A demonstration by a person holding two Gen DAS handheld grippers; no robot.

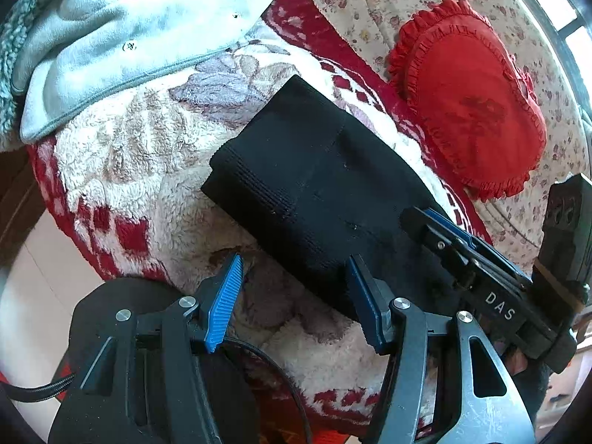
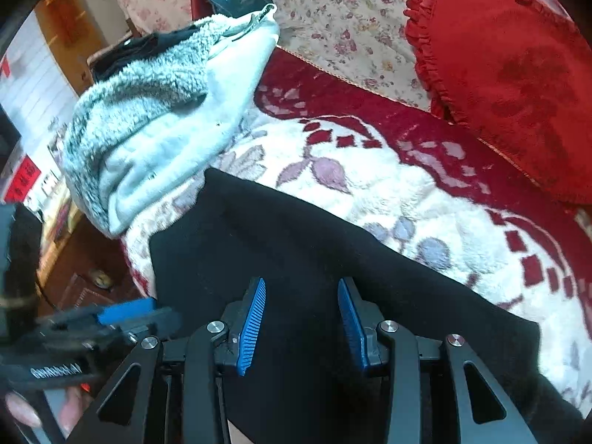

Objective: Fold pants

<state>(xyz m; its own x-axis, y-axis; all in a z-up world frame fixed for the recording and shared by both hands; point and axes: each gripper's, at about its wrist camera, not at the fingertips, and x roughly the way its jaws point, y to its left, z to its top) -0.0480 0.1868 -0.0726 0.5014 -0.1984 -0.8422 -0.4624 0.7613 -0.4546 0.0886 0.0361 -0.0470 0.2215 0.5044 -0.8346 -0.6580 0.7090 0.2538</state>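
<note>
The black pants lie folded on a fleecy red-and-cream blanket. The left claw stands wide at their near edge, gripping nothing. The right claw hovers over them part open and empty. Beyond both lies a grey fleece garment.

Pants on blanket, cushion behind.

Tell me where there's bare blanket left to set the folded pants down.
Bare fleece blanket lies between the black pants and the grey fleece-lined jacket. Another patch runs between the pants and the red heart pillow. It is crowded near both grippers at the pants' near edge.
</note>
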